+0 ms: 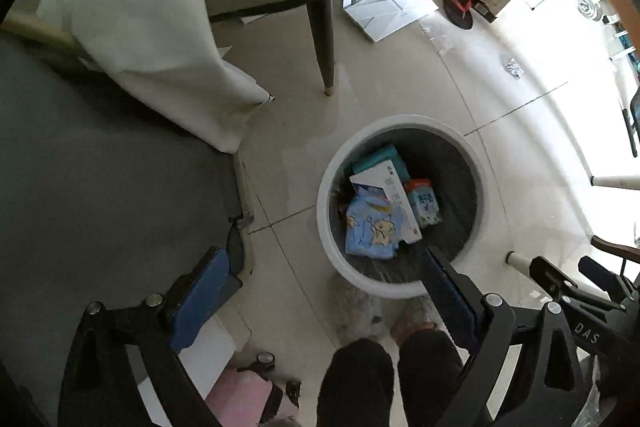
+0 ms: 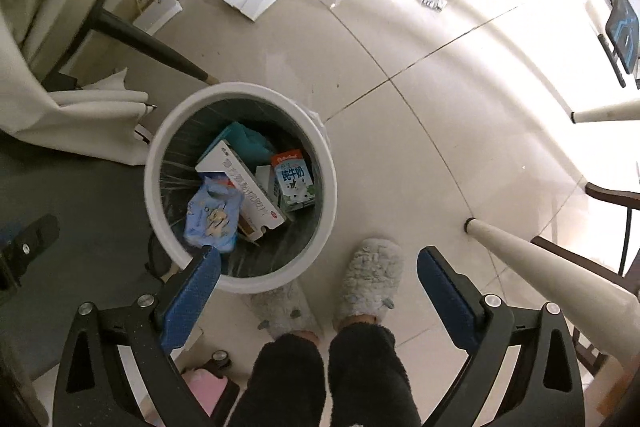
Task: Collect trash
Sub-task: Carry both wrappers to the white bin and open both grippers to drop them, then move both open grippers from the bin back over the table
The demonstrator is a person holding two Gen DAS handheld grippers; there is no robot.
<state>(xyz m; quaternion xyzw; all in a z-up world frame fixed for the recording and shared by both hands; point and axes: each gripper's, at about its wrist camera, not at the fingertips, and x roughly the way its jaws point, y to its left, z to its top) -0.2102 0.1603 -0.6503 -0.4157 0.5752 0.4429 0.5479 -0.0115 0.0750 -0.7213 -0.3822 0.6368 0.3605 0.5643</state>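
Note:
A round white trash bin (image 1: 332, 183) stands on the tiled floor; it also shows in the right wrist view (image 2: 156, 163). Inside lie a blue cartoon wrapper (image 1: 370, 225) (image 2: 212, 217), a long white box (image 1: 396, 201) (image 2: 244, 189), a green milk carton (image 1: 425, 203) (image 2: 294, 181) and a teal item (image 1: 380, 157). My left gripper (image 1: 320, 285) is open and empty, above the bin's near rim. My right gripper (image 2: 318, 267) is open and empty, just right of the bin above the floor. The right gripper also shows at the left wrist view's right edge (image 1: 576, 275).
The person's legs and fluffy slippers (image 2: 370, 277) stand by the bin. A dark table with a white cloth (image 1: 152, 39) is at left, a chair leg (image 1: 324, 39) behind the bin. Cardboard and white boxes (image 1: 392, 7) clutter the far floor. A small wrapper (image 2: 434, 1) lies on the tiles.

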